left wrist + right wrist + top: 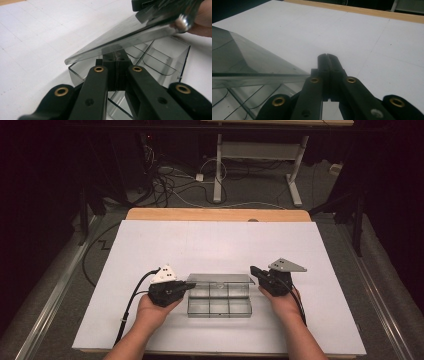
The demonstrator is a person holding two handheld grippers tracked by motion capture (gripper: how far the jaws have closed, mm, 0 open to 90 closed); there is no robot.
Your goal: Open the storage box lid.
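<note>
High view first: at lower left of centre we see the left gripper [189,285], jaws pressed together with nothing between them, its tip at the left end of the clear plastic compartment box [219,306]. That box sits low in the middle of the white table sheet [215,240]; it is smoky-transparent, split into small cells, and its hinged lid [220,279] stands part-raised along the far edge. To its right, the right gripper [254,271] has its jaws closed empty too, tip beside the lid's right end; we cannot tell if it touches.
</note>
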